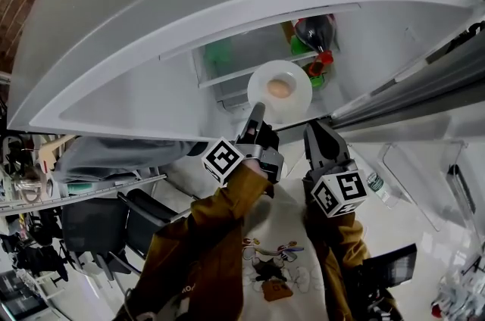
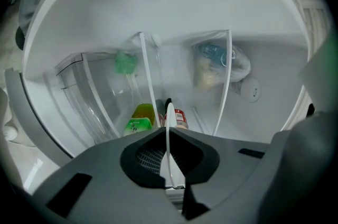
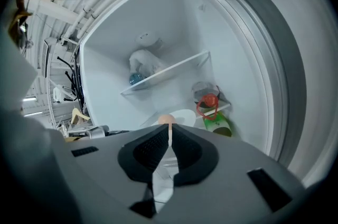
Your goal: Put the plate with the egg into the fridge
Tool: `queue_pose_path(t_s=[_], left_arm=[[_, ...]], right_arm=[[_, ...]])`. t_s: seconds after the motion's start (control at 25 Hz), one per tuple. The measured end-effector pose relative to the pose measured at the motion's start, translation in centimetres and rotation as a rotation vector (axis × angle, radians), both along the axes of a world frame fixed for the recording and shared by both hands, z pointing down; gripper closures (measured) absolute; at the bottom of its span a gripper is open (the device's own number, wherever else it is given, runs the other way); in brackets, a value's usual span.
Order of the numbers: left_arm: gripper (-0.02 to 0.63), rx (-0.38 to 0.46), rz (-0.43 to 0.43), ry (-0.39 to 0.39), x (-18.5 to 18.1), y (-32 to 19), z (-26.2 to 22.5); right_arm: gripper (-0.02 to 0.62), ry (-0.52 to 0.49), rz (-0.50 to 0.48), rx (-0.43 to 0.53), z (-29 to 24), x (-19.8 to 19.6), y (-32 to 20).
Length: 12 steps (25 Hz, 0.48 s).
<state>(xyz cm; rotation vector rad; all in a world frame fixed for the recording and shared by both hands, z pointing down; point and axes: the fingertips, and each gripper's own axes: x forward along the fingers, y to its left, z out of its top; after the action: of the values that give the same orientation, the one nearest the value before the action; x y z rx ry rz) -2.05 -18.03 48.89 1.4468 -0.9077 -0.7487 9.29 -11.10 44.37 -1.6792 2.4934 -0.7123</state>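
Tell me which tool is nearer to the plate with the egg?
Left. The left tool grips the plate by its rim; the right tool is shut, apart from it.

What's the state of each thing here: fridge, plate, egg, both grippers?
fridge: open, shelves partly stocked.
plate: level, held by its rim at the fridge opening.
egg: whole, lying on the plate.
left gripper: shut on the plate's rim.
right gripper: jaws together, nothing between them, just short of the plate.
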Motion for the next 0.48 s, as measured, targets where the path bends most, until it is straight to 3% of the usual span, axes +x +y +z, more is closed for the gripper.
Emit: queue_pose_path(t_s=[0.24,0.4,0.48], left_arm=[[0.588,-0.015,-0.018,-0.059,-1.2,-0.6,0.7],[0.588,-0.003,-0.041,-0.016,-1.2,-1.4,0.4],[0.588,-0.016,-0.047,-0.032,-1.4,-1.6,0.7]], right_arm=[[0.589,0.01,0.001,-0.001,0.2,-0.3,-0.2],[0.589,0.015,0.0,0.004,0.2,-0.4,-0.7],[0.589,0.014,-0.005,0.006,0.1,-0.6,-0.8]])
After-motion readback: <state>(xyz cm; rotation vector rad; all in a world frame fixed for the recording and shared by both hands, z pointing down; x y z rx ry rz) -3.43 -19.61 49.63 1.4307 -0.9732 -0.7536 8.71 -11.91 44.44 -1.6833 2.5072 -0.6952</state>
